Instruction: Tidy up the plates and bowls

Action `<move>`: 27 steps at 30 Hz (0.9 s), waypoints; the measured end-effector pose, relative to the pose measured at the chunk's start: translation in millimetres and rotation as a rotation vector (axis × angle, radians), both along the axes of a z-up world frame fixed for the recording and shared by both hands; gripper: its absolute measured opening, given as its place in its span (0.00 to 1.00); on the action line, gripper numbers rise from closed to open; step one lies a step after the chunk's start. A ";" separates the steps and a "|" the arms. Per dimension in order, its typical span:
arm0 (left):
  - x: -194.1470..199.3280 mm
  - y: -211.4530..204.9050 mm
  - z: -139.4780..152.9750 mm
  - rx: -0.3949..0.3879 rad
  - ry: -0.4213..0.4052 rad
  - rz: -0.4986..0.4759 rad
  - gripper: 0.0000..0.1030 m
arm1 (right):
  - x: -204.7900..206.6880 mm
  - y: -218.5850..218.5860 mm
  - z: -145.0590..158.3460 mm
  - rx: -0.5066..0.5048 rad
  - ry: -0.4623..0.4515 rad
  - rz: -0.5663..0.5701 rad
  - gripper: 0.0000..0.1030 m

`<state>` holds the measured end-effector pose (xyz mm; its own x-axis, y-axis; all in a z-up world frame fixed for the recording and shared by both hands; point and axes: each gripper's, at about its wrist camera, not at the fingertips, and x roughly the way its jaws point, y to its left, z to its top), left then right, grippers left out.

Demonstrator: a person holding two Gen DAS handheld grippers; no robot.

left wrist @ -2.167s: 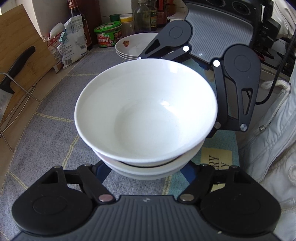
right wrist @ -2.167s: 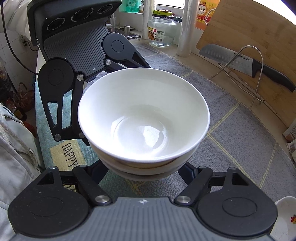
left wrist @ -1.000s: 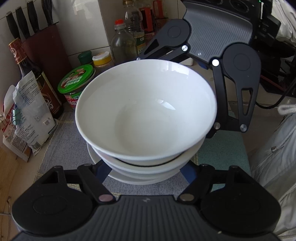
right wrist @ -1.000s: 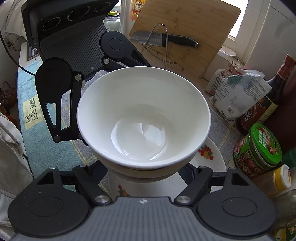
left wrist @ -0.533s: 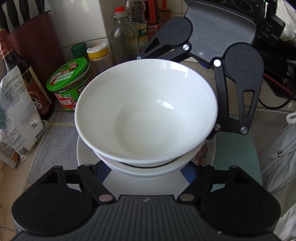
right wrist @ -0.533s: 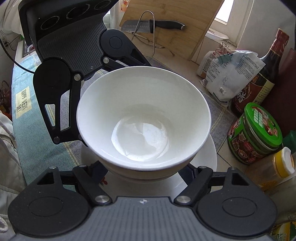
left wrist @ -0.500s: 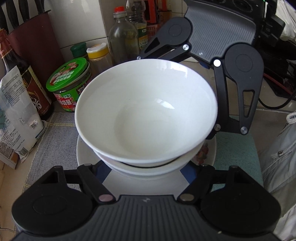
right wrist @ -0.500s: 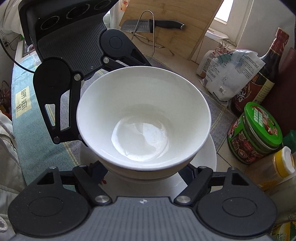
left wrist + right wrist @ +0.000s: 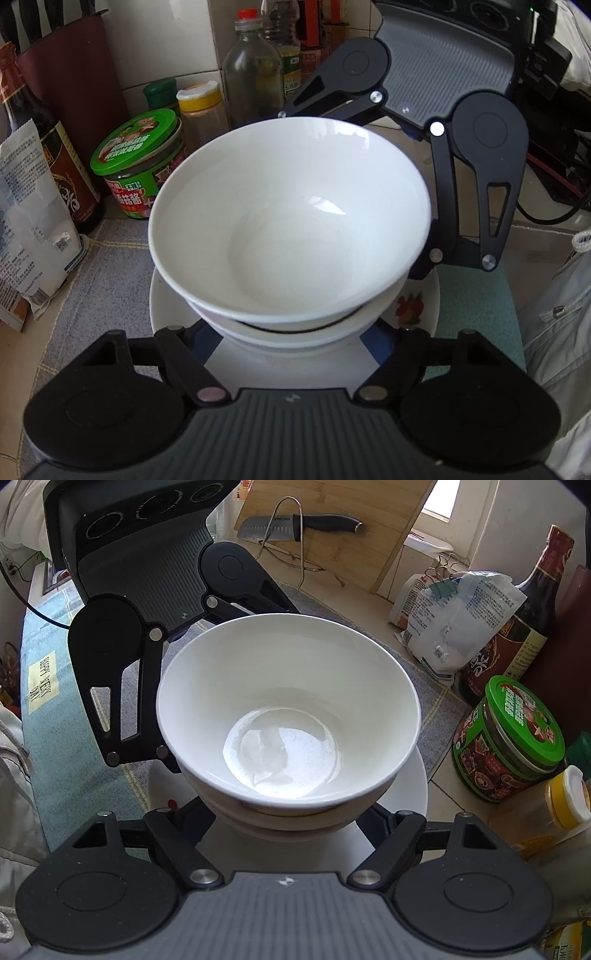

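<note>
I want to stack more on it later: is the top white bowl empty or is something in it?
Empty. The top bowl shows only bare white glaze with glare down to its bottom in both wrist views.

White tiled wall (image 9: 166, 37); bright window (image 9: 439, 498).

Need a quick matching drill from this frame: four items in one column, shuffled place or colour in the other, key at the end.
Items:
1. stacked white bowls
2. jar
3. knife
4. small bottle

Descriptions:
A. yellow cap
B. on a wire stand against the wooden cutting board
C. green lid
D. over the white plate, between both grippers

Pairs: 1-D, 2-C, 3-B, 4-A
</note>
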<state>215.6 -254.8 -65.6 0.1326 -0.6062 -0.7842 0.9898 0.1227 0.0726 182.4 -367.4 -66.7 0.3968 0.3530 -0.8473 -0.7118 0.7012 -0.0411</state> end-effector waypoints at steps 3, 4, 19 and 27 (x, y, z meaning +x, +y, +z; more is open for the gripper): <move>-4.5 1.2 0.3 -0.009 -0.051 0.000 0.85 | -1.6 1.3 -0.9 0.002 0.000 0.004 0.88; -5.8 2.6 1.3 -0.016 -0.063 0.005 0.89 | -3.1 2.3 -0.6 -0.003 -0.010 0.005 0.91; -37.5 57.1 25.1 -0.173 -0.097 0.290 0.98 | -26.9 14.1 25.9 -0.015 -0.071 -0.157 1.00; -56.0 102.6 51.7 -0.408 -0.132 0.541 0.99 | -54.5 52.2 46.9 -0.058 -0.093 -0.505 1.00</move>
<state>159.7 -152.1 -14.0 0.5785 -0.6711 -0.4636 0.7676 0.6402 0.0311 127.8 -315.2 -19.8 0.5799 0.0515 -0.8130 -0.2763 0.9513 -0.1369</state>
